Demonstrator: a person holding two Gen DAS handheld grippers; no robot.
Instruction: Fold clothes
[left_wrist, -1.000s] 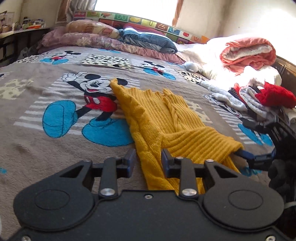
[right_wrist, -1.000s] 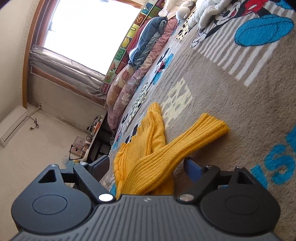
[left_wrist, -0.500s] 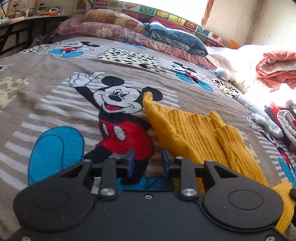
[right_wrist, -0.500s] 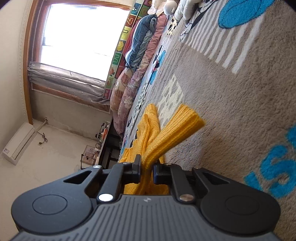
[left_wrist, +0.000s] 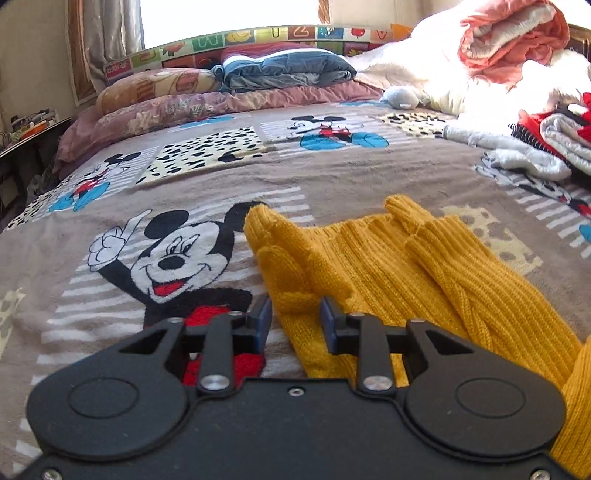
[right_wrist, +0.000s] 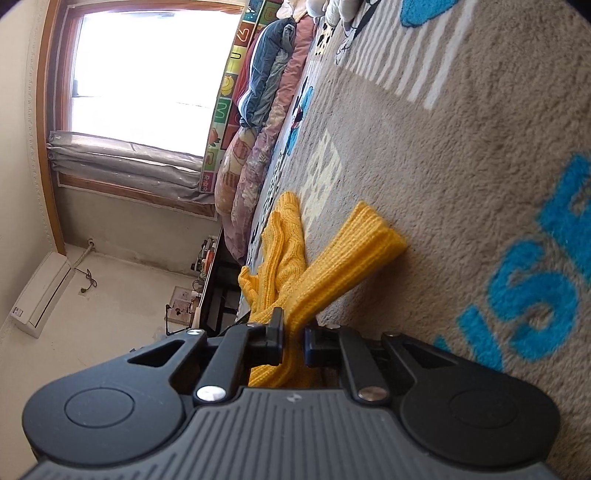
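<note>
Here the right hand-held gripper (right_wrist: 293, 338) pinches the sweater (right_wrist: 332, 266); the left hand-held gripper (left_wrist: 295, 321), part-spread, straddles its edge on the bed (left_wrist: 351, 173).

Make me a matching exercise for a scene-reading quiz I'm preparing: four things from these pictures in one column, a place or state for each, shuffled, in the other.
1. yellow sweater
2. right gripper
3. left gripper
4. blue jacket

A. on the pillows by the window
B. spread on the cartoon blanket
C. clamped on yellow knit
D. jaws apart around a sweater edge

1-B, 2-C, 3-D, 4-A
</note>
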